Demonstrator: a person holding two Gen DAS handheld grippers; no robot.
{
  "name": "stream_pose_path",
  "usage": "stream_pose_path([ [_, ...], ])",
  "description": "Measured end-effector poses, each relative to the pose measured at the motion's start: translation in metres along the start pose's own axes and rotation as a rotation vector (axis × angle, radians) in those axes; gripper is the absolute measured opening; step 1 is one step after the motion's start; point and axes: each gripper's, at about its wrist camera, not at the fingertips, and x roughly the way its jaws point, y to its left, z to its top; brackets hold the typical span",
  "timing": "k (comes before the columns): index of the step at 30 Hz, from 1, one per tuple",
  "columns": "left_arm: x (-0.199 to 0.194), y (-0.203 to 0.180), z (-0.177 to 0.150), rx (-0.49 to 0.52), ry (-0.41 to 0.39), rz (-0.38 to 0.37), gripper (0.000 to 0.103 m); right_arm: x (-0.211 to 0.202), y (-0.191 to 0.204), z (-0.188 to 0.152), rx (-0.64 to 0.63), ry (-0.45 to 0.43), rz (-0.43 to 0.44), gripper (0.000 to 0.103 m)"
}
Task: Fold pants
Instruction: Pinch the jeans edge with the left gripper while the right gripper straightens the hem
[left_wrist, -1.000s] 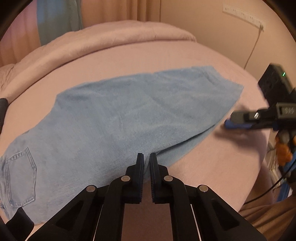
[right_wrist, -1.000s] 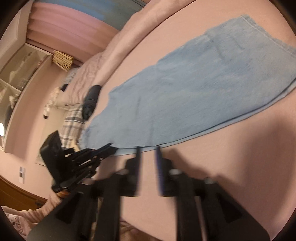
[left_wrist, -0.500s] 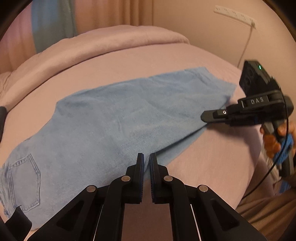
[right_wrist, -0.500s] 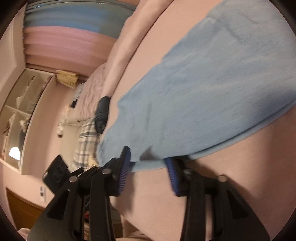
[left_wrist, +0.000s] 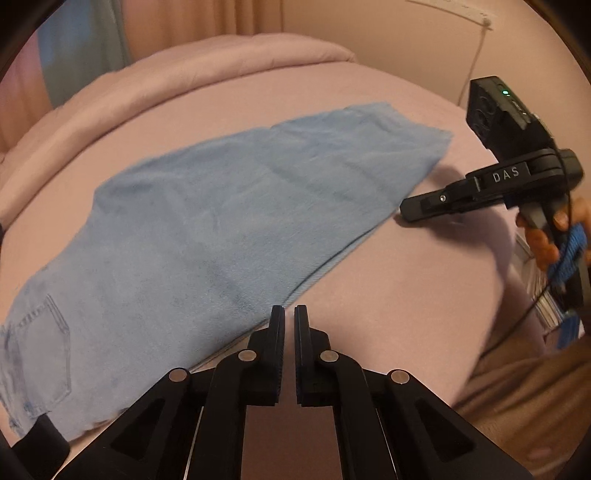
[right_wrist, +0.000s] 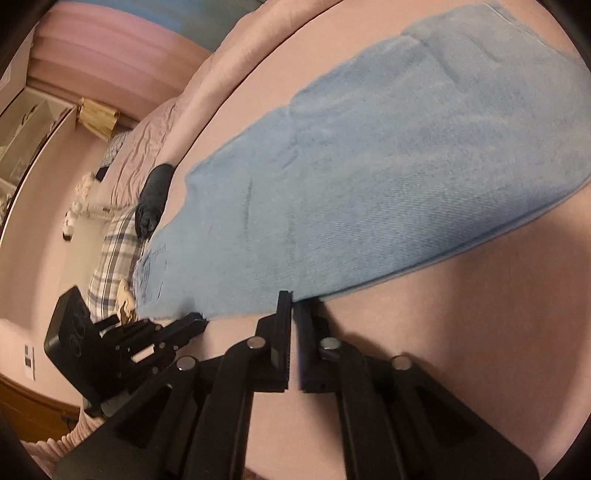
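Bedding in dusky pink: a sheet (left_wrist: 406, 314) is stretched smooth over the bed, and the pants (left_wrist: 221, 229) are laid on it. Nearest in the left view, the left gripper (left_wrist: 290, 314) is seen clenched, its tips set at the near long edge of the pants; whether cloth is pinched there cannot be told. In the right view the right gripper (right_wrist: 291, 301) is likewise drawn together, clamped on the same edge further toward the leg ends. It is carried by a hand (left_wrist: 546, 236) at the right margin of the left view.

The pants are of light blue denim. They are folded lengthwise, one leg upon the other, and spread flat with only faint creases. A back pocket (left_wrist: 40, 365) is shown at the waist end, on the left of the left view; the leg ends are directed to the far right. A doubled edge is visible along the near side.

Beyond the pants, a rolled duvet (left_wrist: 221, 62) is heaped along the far side of the bed. Behind it, curtains (left_wrist: 203, 18) are hung, and a cord (left_wrist: 476, 55) is run down the wall. Past the waist end, a dark roll (right_wrist: 153, 199) and a plaid cloth (right_wrist: 110, 266) are seen in the right view, and further off a shelf (right_wrist: 22, 140). The pants are overlapped by nothing but the gripper tips.
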Motion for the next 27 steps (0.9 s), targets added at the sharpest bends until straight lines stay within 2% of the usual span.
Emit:
stream_pose_path([
  [3, -0.011, 0.005, 0.006, -0.027, -0.033, -0.035, 0.011, -0.02, 0.006, 0.003, -0.066, -0.017, -0.054, 0.025],
  [5, -0.008, 0.01, 0.018, -0.072, -0.066, -0.04, 0.035, -0.032, 0.01, 0.008, -0.126, -0.068, -0.074, 0.025],
  [7, 0.006, 0.014, 0.037, -0.126, -0.09, -0.018, 0.041, -0.037, 0.012, 0.018, -0.179, -0.127, -0.074, 0.025],
  [9, 0.023, 0.016, 0.053, -0.174, -0.085, -0.03, 0.041, -0.034, 0.015, 0.031, -0.22, -0.179, -0.101, 0.025],
  [11, 0.04, 0.009, 0.061, -0.163, -0.066, -0.028, 0.041, -0.025, 0.013, 0.04, -0.239, -0.189, -0.123, 0.025],
  [14, 0.067, -0.002, 0.055, -0.121, 0.035, 0.033, 0.041, 0.001, 0.003, 0.035, -0.285, -0.087, -0.232, 0.021],
  [15, 0.065, -0.003, 0.053, -0.13, 0.013, 0.04, 0.041, 0.003, 0.002, 0.03, -0.309, -0.092, -0.232, 0.021],
  [17, 0.061, -0.002, 0.051, -0.16, 0.027, 0.01, 0.042, -0.005, 0.0, 0.023, -0.327, -0.092, -0.215, 0.021],
  [20, 0.046, 0.004, 0.051, -0.207, 0.041, -0.066, 0.042, -0.03, -0.015, 0.018, -0.253, -0.105, -0.14, 0.025],
  [22, 0.034, 0.006, 0.053, -0.265, 0.016, -0.122, 0.043, -0.056, -0.036, 0.014, -0.167, -0.168, -0.091, 0.034],
  [25, 0.025, 0.01, 0.064, -0.381, -0.037, -0.186, 0.062, -0.097, -0.08, 0.008, 0.013, -0.298, -0.062, 0.042],
  [27, 0.027, 0.009, 0.075, -0.436, -0.07, -0.221, 0.065, -0.114, -0.109, 0.007, 0.138, -0.367, -0.041, 0.048],
])
